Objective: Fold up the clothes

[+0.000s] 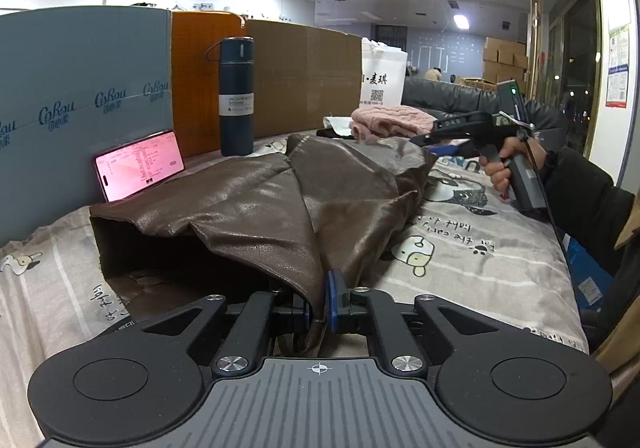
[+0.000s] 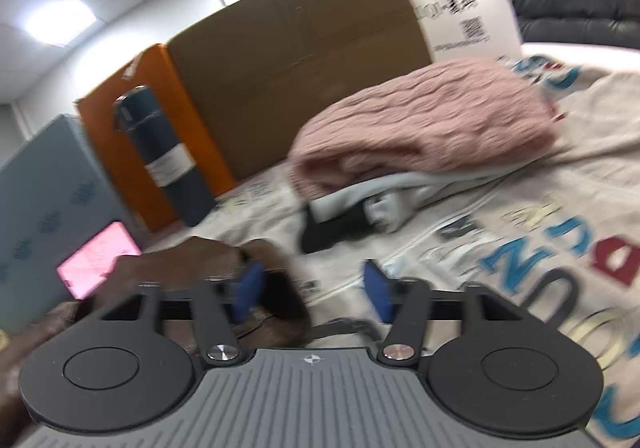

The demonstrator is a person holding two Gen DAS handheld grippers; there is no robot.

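The fold of the brown leather garment (image 1: 256,208), heaped on the printed sheet (image 1: 472,268), seems mid-way: the left gripper (image 1: 319,306) pinches its near edge narrowly, the right gripper (image 2: 312,288) gapes empty, though blurred, and must next take another edge.

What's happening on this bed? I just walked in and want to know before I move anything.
A person is folding clothes with a handheld gripper in each hand. The left gripper has a fold of the brown leather garment between its narrowly parted pads. The right gripper is open and holds nothing, beside the garment's far end. A folded pink knit sweater already lies on a small pile of clothes near the cardboard box.
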